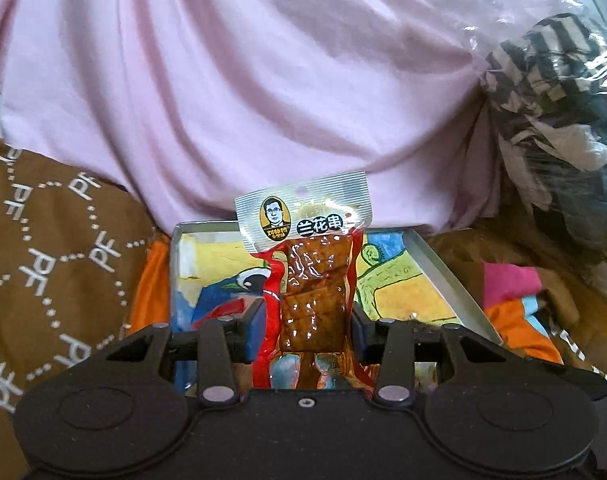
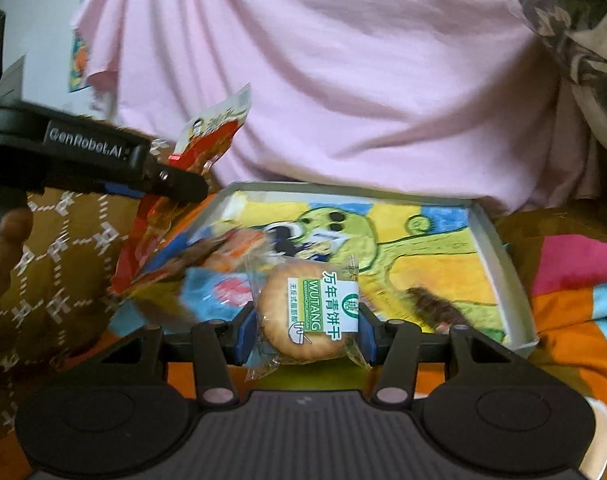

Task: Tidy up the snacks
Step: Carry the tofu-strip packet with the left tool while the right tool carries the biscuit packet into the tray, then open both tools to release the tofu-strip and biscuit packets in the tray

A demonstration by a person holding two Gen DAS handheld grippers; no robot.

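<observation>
Right tongs [image 2: 306, 330], lower centre of frame: clamped on a round biscuit in a clear wrapper with a green-and-white label [image 2: 299, 316], held over the near edge of a shallow grey tray with a coloured drawing inside [image 2: 499, 248].

Left tongs [image 1: 305, 330], lower centre: clamped on a clear packet of brown tofu strips with red edging [image 1: 309, 280], upright above the same tray [image 1: 443, 268].

Behind, upper frame: pink cloth [image 1: 263, 80].

Biscuit packet [image 2: 309, 312] before the tray [image 2: 499, 248]; tofu packet [image 1: 313, 276] left.

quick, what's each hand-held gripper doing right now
Left hand-held gripper: closed on the dried tofu snack packet.
Right hand-held gripper: closed on the wrapped biscuit.
</observation>
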